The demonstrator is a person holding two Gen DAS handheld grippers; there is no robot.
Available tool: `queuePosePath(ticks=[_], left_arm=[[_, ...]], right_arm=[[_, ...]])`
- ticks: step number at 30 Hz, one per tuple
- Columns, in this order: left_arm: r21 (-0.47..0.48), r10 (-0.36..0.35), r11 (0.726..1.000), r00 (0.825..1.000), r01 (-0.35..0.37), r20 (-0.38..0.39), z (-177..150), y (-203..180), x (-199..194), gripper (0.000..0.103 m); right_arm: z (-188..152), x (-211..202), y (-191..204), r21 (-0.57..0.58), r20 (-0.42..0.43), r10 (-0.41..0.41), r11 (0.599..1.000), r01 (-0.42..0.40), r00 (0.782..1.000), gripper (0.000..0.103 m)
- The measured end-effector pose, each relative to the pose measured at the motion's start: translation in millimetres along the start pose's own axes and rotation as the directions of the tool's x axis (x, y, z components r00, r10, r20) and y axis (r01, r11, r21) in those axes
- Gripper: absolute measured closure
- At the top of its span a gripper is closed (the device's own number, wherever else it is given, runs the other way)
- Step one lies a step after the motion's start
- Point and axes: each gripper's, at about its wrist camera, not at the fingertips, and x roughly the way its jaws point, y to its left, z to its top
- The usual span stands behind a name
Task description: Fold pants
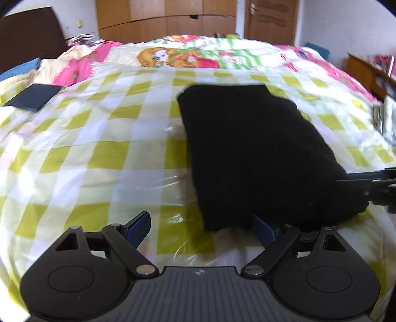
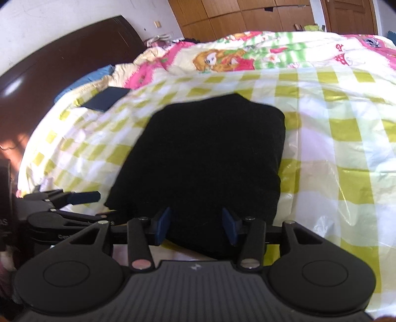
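Black pants point(image 1: 247, 148) point(image 2: 205, 161) lie folded into a thick rectangle on the bed's green-and-white checked sheet point(image 1: 99, 148). My left gripper point(image 1: 201, 229) stands wide open at the bundle's near left corner, and only that corner reaches between its blue pads. My right gripper point(image 2: 196, 223) straddles the near edge of the pants. Cloth lies between its blue pads point(image 2: 163, 224), which stand apart and do not pinch it. Each gripper shows at the side of the other's view: the right one point(image 1: 371, 178) and a finger of the left one point(image 2: 84, 197).
Clear plastic film covers the checked sheet point(image 2: 334, 173). A flat dark blue case point(image 1: 32, 97) point(image 2: 106, 99) lies near the pillows. A cartoon-print quilt point(image 1: 185, 54) is bunched behind. Around the bed stand a dark headboard point(image 2: 61, 57), a wooden wardrobe point(image 1: 165, 19) and a side shelf point(image 1: 366, 71).
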Motion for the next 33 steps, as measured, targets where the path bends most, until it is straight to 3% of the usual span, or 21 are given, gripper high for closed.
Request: queuePosePath(ticks=[4,7,18,33], left_arm=[[0.008,0.08,0.997,0.997,-0.08,0.01,-4,-1,-13,0.003],[-0.029,0.055,0.998,0.998,-0.054,0.022,-8,-4,-24,0.003],[-0.006,-0.004,1.0,0.998,0.004,0.069,-10,-44,-50,0.003],[0.014,0.056,0.998,0.994,-0.057,0.089,-21,-63,-61,0.003]], right_arm=[[-3,-9,4,-0.001,0.007,-0.017,1.0,0.017,1.0,0.056],[-8,-15,2,0.043,0.008,-0.009,0.999,0.009,1.0,0.056],[-28,-35,-1,0.092,0.023,-0.019,0.996,0.017,1.0,0.054],[-42,-42,-2,0.123,0.024,-0.019,0.992,0.016,1.0,0.049]])
